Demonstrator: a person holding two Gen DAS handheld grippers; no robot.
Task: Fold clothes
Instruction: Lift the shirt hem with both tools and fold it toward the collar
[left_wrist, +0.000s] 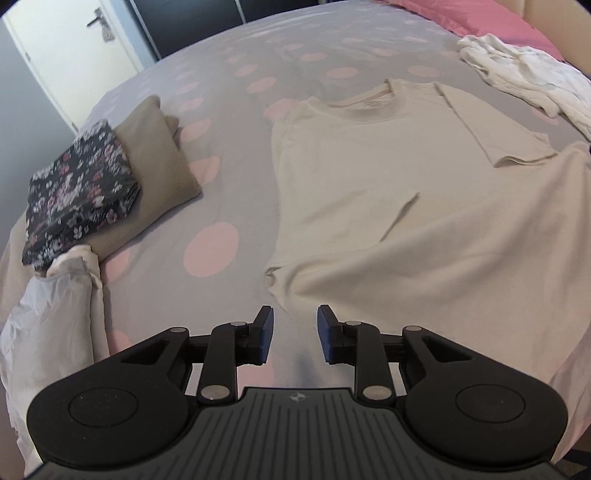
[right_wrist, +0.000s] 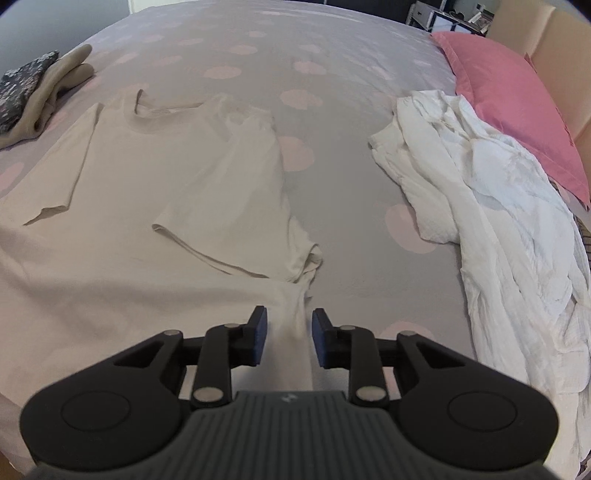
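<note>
A cream T-shirt (left_wrist: 388, 192) lies spread on the grey bed with pink dots, collar at the far end and both sleeves folded in over the body. My left gripper (left_wrist: 295, 328) stands open just short of the shirt's near left corner, nothing between its fingers. In the right wrist view the same T-shirt (right_wrist: 147, 221) fills the left half. A bunched strip of its right edge runs between the fingers of my right gripper (right_wrist: 286, 330), which is open, its pads apart from the cloth.
A stack of folded clothes sits at the left: a dark floral piece (left_wrist: 77, 192) on a beige one (left_wrist: 155, 158). A crumpled white garment (right_wrist: 491, 206) lies at the right beside a pink pillow (right_wrist: 517, 107). A pale grey garment (left_wrist: 55, 314) lies near left.
</note>
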